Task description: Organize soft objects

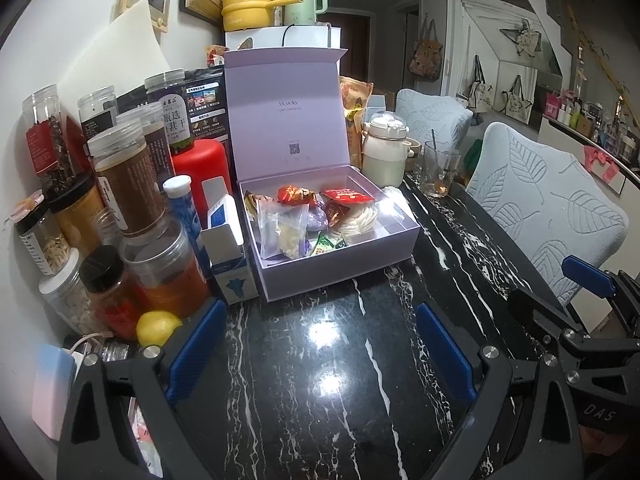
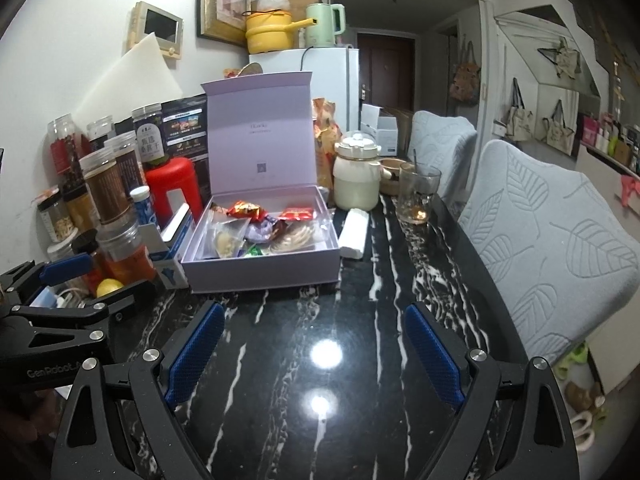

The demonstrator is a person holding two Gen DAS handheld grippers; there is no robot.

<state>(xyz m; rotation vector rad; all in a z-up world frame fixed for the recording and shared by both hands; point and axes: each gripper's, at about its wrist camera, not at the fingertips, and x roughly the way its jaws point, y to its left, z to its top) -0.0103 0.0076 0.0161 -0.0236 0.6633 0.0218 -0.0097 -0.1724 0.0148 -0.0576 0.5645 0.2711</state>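
Both tools are hovering low over the black marbled worktop [image 2: 320, 320]. The left tool [image 1: 320, 354] and right tool [image 2: 316, 354] are each standing with fingers wide apart, gripping nothing. At mid-frame the open lilac box [image 1: 340, 268] is holding wrapped snacks [image 1: 296, 194], overlapping and hard to tell apart. A white roll [image 2: 354, 232] is lying just right of the box, mostly hidden in the left view.

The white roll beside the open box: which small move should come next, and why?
Probably bring the right gripper forward over the white roll. Its jaws stand open and empty above the table, and the roll lies outside the box, against its right wall.
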